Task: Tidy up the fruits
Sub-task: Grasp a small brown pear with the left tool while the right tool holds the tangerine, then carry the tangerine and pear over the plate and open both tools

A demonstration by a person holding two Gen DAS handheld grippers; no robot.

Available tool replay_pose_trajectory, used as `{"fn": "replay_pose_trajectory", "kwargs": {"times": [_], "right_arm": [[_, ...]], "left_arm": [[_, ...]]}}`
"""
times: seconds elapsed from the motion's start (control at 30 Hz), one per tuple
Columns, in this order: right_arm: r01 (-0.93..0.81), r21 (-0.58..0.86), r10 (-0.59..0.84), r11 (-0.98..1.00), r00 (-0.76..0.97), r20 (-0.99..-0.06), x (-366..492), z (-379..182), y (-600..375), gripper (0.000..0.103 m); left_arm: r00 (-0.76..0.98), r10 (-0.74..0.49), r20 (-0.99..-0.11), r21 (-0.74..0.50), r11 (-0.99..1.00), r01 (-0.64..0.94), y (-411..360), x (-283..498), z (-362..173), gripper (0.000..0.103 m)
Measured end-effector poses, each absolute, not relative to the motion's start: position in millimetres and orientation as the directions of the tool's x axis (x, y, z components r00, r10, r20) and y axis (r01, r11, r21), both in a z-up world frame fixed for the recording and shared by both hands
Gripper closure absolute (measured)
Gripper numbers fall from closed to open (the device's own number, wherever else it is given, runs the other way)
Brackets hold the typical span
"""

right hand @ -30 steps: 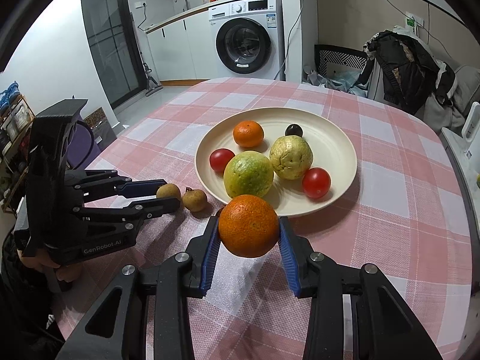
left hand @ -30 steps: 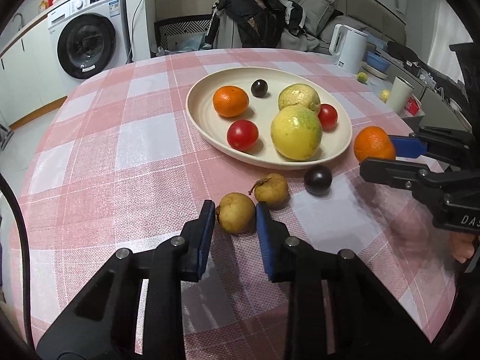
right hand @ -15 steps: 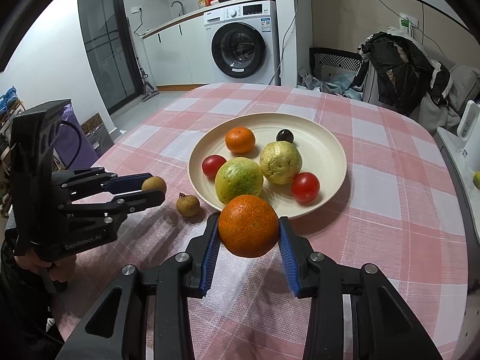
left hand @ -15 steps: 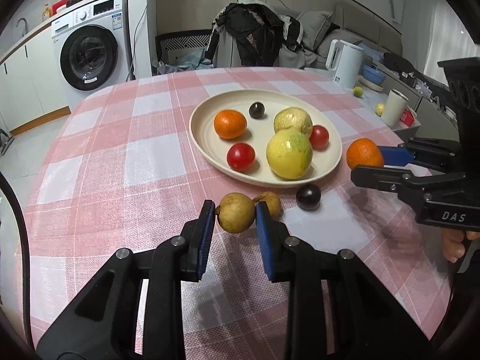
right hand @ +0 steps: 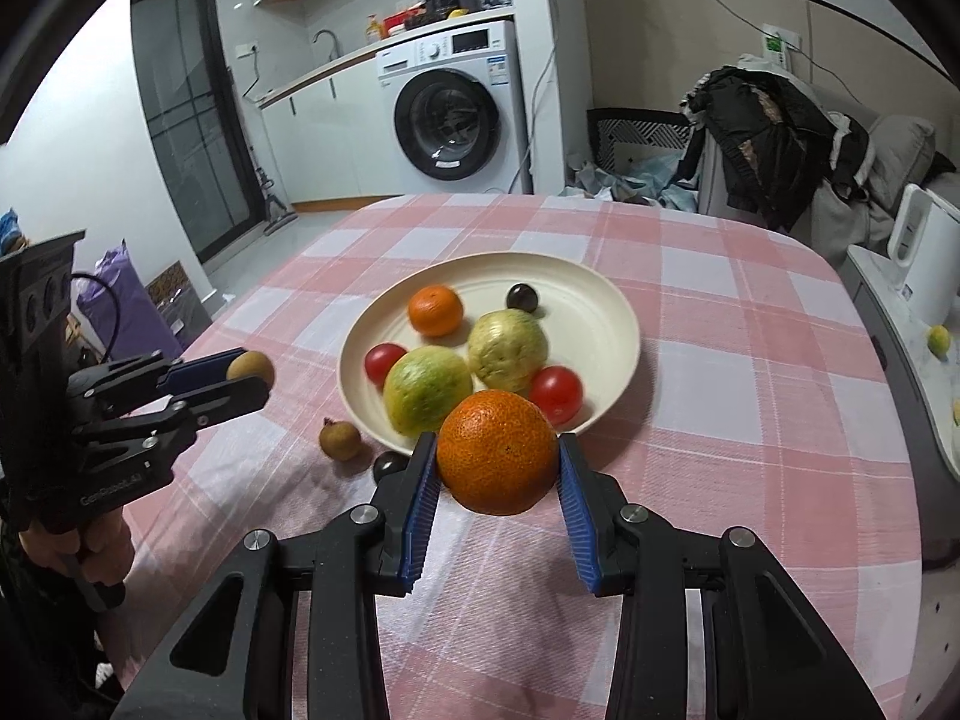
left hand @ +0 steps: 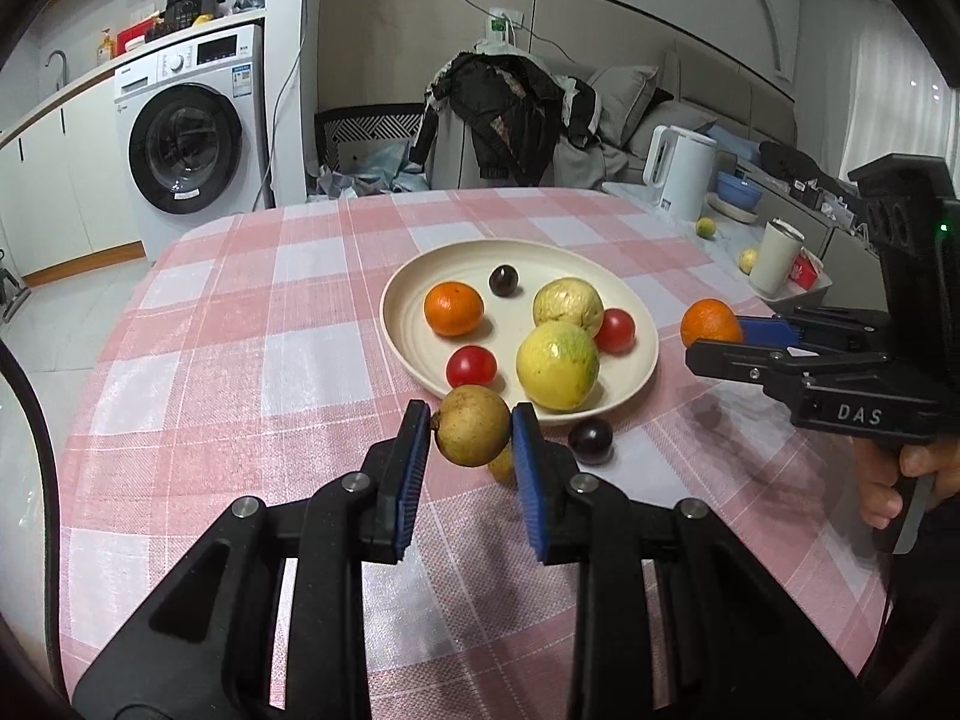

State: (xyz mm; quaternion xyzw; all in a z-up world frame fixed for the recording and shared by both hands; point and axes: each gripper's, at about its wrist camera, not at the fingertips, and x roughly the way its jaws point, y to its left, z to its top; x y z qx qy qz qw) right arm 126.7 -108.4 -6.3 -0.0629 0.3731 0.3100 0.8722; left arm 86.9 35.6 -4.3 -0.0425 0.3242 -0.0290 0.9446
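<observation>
My left gripper [left hand: 471, 429] is shut on a small brown pear-like fruit [left hand: 472, 425], held above the table just before the cream plate [left hand: 402, 324]. My right gripper [right hand: 497, 456] is shut on a large orange [right hand: 497, 450], raised near the plate's [right hand: 612, 324] front rim. The plate holds a small orange [left hand: 453, 308], two red tomatoes, two yellow-green guavas [left hand: 558, 365] and a dark plum [left hand: 503, 279]. On the cloth lie a second brown fruit [right hand: 339, 440] and a dark plum [left hand: 590, 438]. Across the table, each gripper appears in the other's view.
The round table wears a pink-and-white checked cloth [left hand: 252, 360]. A white kettle [left hand: 681, 171], a cup [left hand: 774, 258] and small fruits sit on a counter to the right. A washing machine [left hand: 186, 138] and a clothes-covered chair [left hand: 504, 114] stand behind.
My left gripper has lifted the brown fruit off the cloth and risen toward the plate. The right gripper has also risen with the orange still in it.
</observation>
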Motion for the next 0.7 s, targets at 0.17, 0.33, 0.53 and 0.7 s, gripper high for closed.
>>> {"fn": "replay_pose_trajectory", "kwargs": {"times": [0.17,0.33,0.53,0.7], "right_arm": [[-0.562,0.141,0.496,0.815,0.551,-0.671,133,-1,-119,0.064],[-0.544,0.158,0.508,0.824,0.585,-0.633,138,5,-127,0.064],[-0.538,0.170,0.516,0.826,0.599,-0.612,146,5,-128,0.064],[-0.555,0.165,0.517,0.815,0.569,-0.639,150,-8,-116,0.064]], "left_arm": [[0.799,-0.088,-0.595,-0.102,0.994,0.033,30,86,-2,0.078],[0.807,-0.086,-0.585,-0.101,0.994,0.033,25,92,-2,0.078],[0.824,-0.090,-0.559,-0.108,0.994,0.035,20,105,-1,0.078],[0.817,-0.095,-0.568,-0.105,0.994,0.043,14,116,-7,0.078]]}}
